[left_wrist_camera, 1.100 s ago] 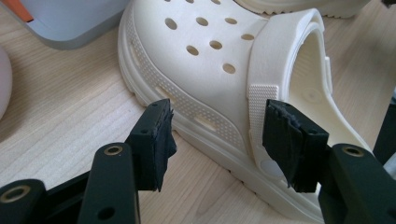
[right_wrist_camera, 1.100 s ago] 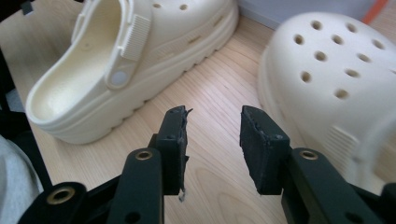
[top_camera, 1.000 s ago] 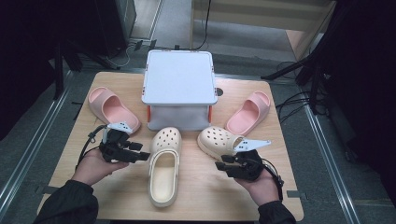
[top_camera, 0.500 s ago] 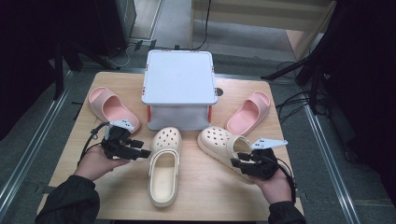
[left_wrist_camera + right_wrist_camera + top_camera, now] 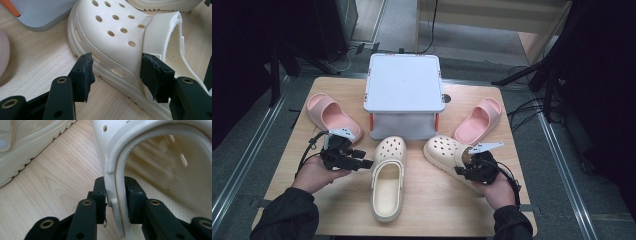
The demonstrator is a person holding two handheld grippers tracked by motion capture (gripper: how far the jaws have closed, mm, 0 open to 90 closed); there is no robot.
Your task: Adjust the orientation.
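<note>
The right hand-held gripper (image 5: 463, 167) has moved onto the right clog's (image 5: 443, 151) rim, its jaws closing there; the left hand-held gripper (image 5: 365, 159), open, faces the left clog (image 5: 388, 181) lying lengthwise

Grey lidded box (image 5: 403, 95) sits mid-table at back, orange latches on sides. Pink slide (image 5: 332, 116) off to box's left, second pink slide (image 5: 478, 120) to its right, both flat on wooden table (image 5: 422, 200). Metal rails (image 5: 247, 155) run along both table sides, dark floor cables behind.
</note>
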